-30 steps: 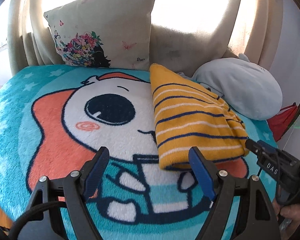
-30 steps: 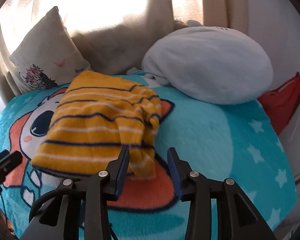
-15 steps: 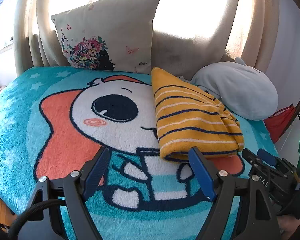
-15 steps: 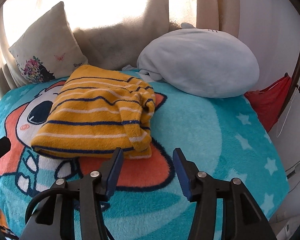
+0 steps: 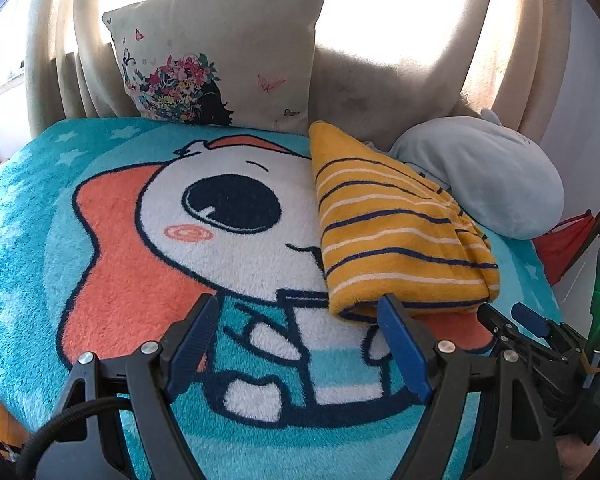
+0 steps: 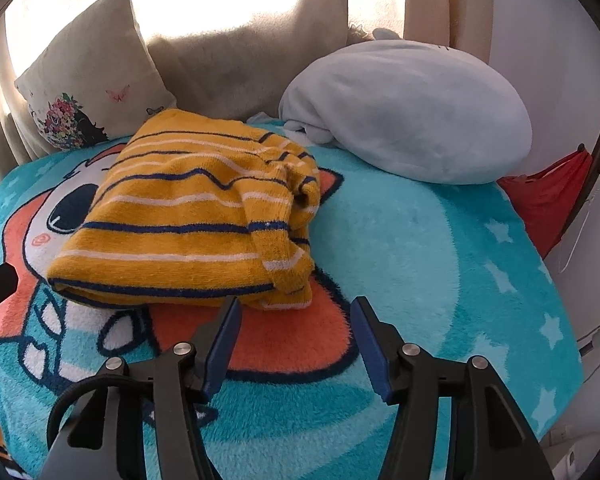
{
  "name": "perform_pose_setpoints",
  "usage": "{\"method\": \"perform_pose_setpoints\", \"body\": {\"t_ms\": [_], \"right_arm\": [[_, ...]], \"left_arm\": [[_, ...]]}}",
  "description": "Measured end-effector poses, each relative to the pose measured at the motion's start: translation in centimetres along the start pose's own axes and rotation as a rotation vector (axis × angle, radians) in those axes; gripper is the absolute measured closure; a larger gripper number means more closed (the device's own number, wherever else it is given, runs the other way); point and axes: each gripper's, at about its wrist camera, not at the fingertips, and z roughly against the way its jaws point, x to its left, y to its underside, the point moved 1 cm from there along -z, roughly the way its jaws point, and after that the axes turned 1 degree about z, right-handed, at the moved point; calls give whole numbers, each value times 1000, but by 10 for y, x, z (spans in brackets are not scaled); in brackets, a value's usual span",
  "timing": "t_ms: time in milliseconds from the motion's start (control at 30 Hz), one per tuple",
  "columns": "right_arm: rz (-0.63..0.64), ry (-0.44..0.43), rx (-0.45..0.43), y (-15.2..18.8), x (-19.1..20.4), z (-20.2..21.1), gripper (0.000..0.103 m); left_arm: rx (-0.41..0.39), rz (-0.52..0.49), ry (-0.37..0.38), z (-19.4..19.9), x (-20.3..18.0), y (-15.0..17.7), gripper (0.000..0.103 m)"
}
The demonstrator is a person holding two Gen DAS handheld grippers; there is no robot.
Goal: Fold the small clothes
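A yellow garment [image 6: 192,216] with navy and white stripes lies folded in a thick bundle on the cartoon blanket [image 6: 420,248]; it also shows at the right of the left wrist view, as the yellow garment [image 5: 388,232]. My right gripper [image 6: 294,312] hangs just in front of the bundle's near edge; its jaws are opening and nothing is between them. My left gripper [image 5: 300,312] stands wide open over the blanket [image 5: 120,280], left of the bundle's near corner, empty. The right gripper [image 5: 512,316] appears at the lower right of the left wrist view.
A floral cushion [image 5: 220,52] leans on the beige curtain [image 6: 240,68] at the back. A pale blue plush pillow [image 6: 412,108] lies behind and right of the garment. Red fabric [image 6: 548,200] hangs past the blanket's right edge.
The right gripper has let go of the garment's near edge, drawn back and spread its jaws. The bundle now lies flat on the blanket. The left gripper has pulled back slightly, still open.
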Motion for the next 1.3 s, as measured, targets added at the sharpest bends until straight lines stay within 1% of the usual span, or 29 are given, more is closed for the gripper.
{"method": "perform_pose_setpoints", "body": {"t_ms": [200, 333, 533, 933, 1067, 1200, 1300], "right_arm": [[1, -12, 24, 0, 1, -11, 40], [-5, -22, 34, 0, 0, -16, 38], [-20, -30, 50, 1, -4, -23, 38], [-23, -45, 87, 3, -2, -36, 35], [-47, -80, 96, 2, -10, -33, 35], [-97, -165, 118, -5, -29, -24, 35], [-103, -206, 132, -14, -40, -22, 34]], "left_arm": [[16, 4, -10, -10, 2, -2, 22], [22, -2, -34, -16, 4, -4, 22], [4, -20, -80, -18, 5, -5, 22], [23, -21, -86, -27, 10, -7, 22], [31, -23, -86, -28, 11, -9, 22], [17, -49, -99, -28, 13, -17, 22], [3, -72, -123, -27, 16, -24, 22]]}}
